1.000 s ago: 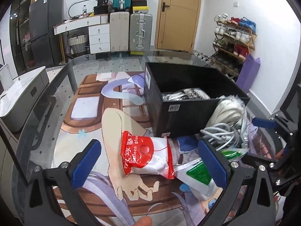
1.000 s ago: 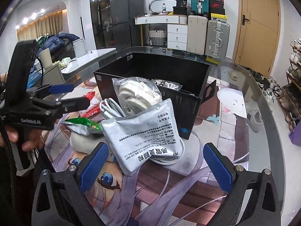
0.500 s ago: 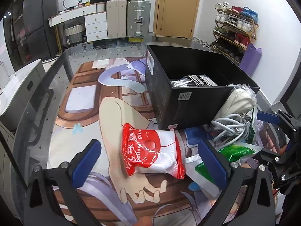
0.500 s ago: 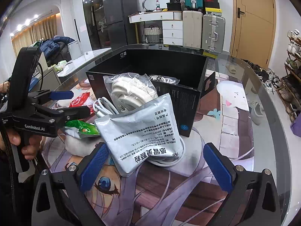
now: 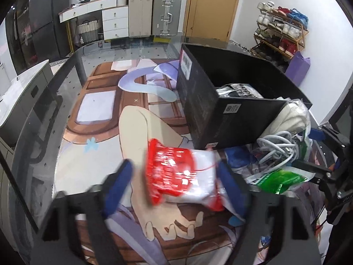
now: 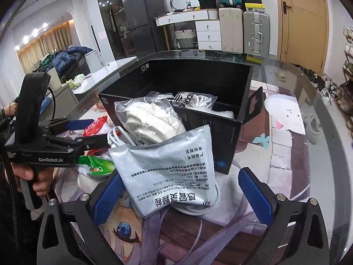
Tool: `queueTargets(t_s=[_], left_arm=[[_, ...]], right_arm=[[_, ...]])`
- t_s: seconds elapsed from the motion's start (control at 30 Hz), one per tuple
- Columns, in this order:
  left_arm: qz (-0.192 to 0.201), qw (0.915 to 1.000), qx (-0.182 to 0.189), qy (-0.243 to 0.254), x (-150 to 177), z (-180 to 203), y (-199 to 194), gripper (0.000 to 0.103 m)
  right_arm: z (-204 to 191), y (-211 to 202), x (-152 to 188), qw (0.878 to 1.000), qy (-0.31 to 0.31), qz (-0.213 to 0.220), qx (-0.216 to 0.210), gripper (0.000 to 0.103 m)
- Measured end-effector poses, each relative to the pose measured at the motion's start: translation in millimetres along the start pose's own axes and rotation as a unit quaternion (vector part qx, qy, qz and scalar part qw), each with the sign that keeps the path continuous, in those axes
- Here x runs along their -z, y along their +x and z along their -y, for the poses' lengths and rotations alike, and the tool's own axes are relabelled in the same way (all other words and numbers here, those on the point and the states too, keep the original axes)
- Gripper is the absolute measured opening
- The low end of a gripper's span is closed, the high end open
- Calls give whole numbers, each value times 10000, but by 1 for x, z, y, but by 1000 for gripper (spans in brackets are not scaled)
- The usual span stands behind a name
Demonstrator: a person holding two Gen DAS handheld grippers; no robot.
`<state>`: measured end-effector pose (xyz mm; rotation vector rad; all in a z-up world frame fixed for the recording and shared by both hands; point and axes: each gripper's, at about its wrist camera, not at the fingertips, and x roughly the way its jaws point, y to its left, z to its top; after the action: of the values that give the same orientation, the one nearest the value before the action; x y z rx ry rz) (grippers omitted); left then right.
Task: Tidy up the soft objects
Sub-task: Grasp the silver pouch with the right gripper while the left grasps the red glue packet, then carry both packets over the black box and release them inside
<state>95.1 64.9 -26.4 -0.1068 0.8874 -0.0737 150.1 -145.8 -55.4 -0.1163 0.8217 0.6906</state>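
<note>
Left tool has closed in around the red-and-white packet: the blue pads now sit just off its two ends, where a second ago they stood wide and well clear of it. The view is motion-blurred, so I can't tell if the pads actually touch the packet; call it narrowed but not clamped. The packet looks tilted up a bit versus half a second ago, but it's still on the table, just in front of the black box.

Right tool also narrowed. Its pads bracket the grey pouch, left pad close to the pouch edge, right pad with a visible gap. Nothing held. The pouch leans on the bagged white item and the white cable, all against the box's front wall.

Green packet lies between the two tools and looks untouched.

What it means: you're committing to two grasps at once, and neither is secured. Only a bag with Adidas print and some white stuff sit inside the box, so most of the pile is still outside.

Both items are slick and floppy, so squeeze them mid-body. Watch the cable: it runs under the pouch and may drag along when you lift.
</note>
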Motion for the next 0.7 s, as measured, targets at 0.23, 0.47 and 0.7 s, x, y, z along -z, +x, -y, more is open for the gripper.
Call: queueTargets(t_s=[0.23,0.47,0.7], left_arm=[[74,9999,104,104,2,5,-5,49],[269,9995,136,11,1,5,-16,49],[420,9990,138,6,-3,8,-28,49]], right_arm=[[-5,-7,8,9995,117,213,-215,82],[-5,-17,13,9988,143,399,-250,64],[-7,-26,14,9981,87,538,-293,61]])
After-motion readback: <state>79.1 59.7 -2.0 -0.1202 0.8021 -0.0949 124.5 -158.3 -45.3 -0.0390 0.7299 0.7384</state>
